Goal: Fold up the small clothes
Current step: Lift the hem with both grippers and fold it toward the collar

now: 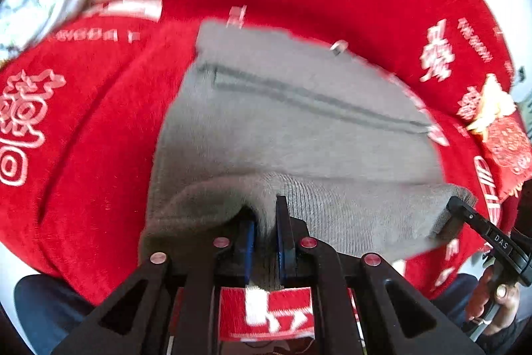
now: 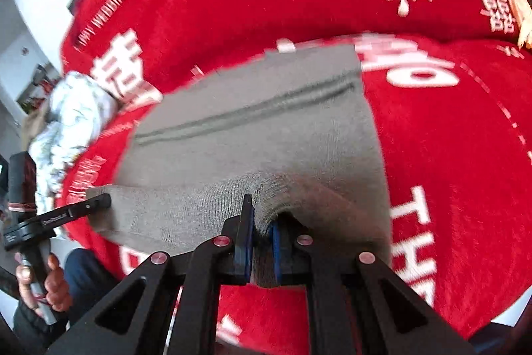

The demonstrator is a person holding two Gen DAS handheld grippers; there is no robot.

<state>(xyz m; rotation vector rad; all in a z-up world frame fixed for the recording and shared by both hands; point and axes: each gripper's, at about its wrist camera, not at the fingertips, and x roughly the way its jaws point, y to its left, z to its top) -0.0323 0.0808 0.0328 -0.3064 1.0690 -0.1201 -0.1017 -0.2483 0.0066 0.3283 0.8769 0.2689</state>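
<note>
Grey knit garment [image 1: 299,122], soft and ribbed along its near hem, lies on a red blanket [image 1: 83,155] printed with white characters; a darker double seam line runs across its middle. Its near edge is lifted and held at both corners. The left gripper [image 1: 266,222] points steeply down, its jaws closed on the hem's left part, fabric bunched between the blue pads. The right gripper [image 2: 261,222] tilts down too, jaws clamped on the hem's right part. Only the left wrist view shows a red and gold packet [image 1: 508,145] at the blanket's right edge. Only the right wrist view shows a crumpled white printed cloth [image 2: 73,122] at left and the person's left hand [image 2: 50,281] on its handle.
</note>
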